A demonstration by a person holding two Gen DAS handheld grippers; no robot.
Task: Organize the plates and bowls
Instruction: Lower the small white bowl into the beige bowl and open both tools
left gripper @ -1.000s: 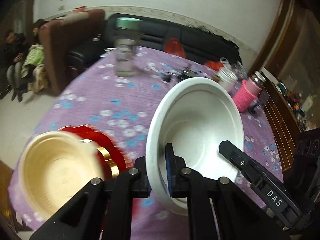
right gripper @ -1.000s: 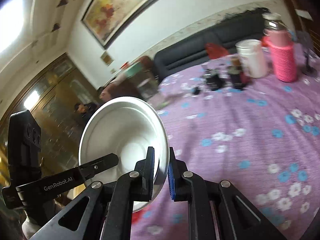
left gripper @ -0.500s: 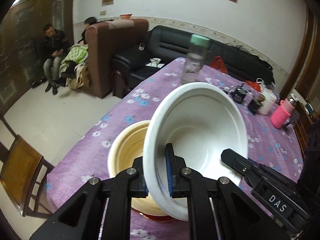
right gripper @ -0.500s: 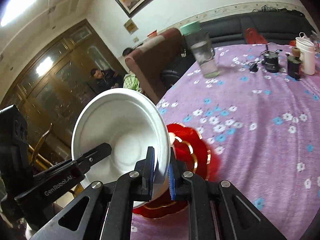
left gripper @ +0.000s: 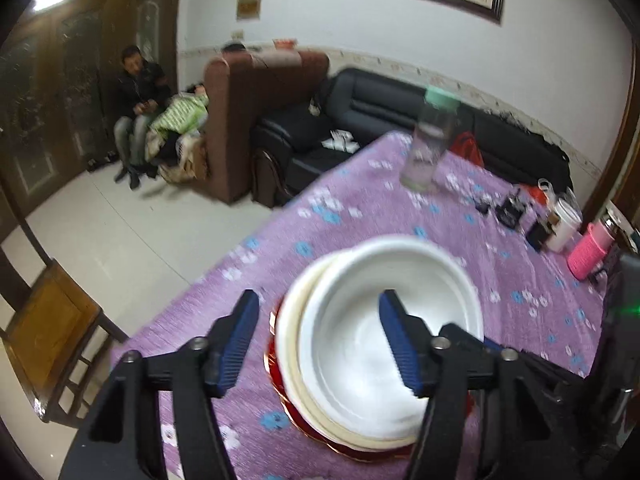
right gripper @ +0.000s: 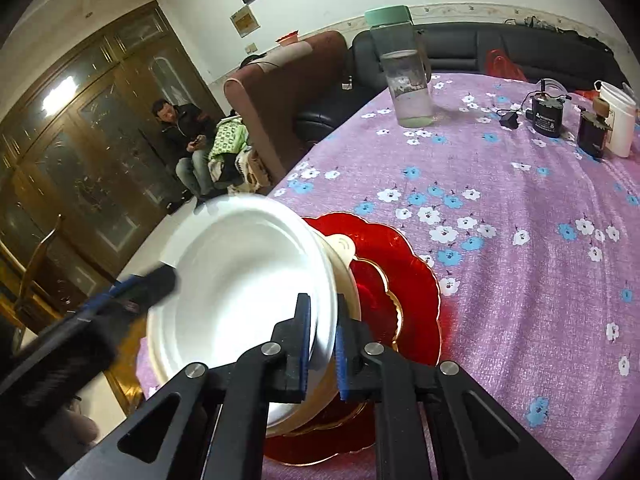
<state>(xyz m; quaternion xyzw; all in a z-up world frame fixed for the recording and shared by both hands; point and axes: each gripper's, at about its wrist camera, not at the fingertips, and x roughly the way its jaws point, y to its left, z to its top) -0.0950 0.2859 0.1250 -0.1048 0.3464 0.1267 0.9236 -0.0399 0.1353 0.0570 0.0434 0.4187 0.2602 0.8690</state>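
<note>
Two bowls: white bowl (right gripper: 240, 292) nested in a cream bowl (right gripper: 344, 268), both sitting on a red plate (right gripper: 400, 276); in the left wrist view the same stack shows as white bowl (left gripper: 384, 344), cream rim (left gripper: 296, 376) and a sliver of red plate (left gripper: 276, 372).
Place: stack stands near the table (right gripper: 520, 208) corner at about 8 o'clock of the purple cloth in the right wrist view, well apart from the bottle (right gripper: 404, 68) at 12 o'clock.
Right claw: right gripper (right gripper: 322, 344) has its blue pads pressed together on the white bowl's rim at the bowl's 5 o'clock edge.
Left claw: left gripper (left gripper: 316, 340) stands wide apart, one finger outside the stack at 9 o'clock, the other over the white bowl's inside; it holds nothing, and contact with the bowl cannot be told through the blur.
Weight: the white bowl looks thin-walled and light, probably foam or pulp, so one rim pinch should carry it.
Stiffness: likely flexible at the lip; a hard squeeze could crease or crack it.
Surface: matte, probably not slippery against ribbed pads.
Where to hold: the rim, pads straddling the wall, as the right claw does.
Risk: lifting may drag the cream bowl along if the two wedge together.
Red plate: glossy with gilt scalloped edge, likely hard and brittle; take it flat by the edge.
</note>
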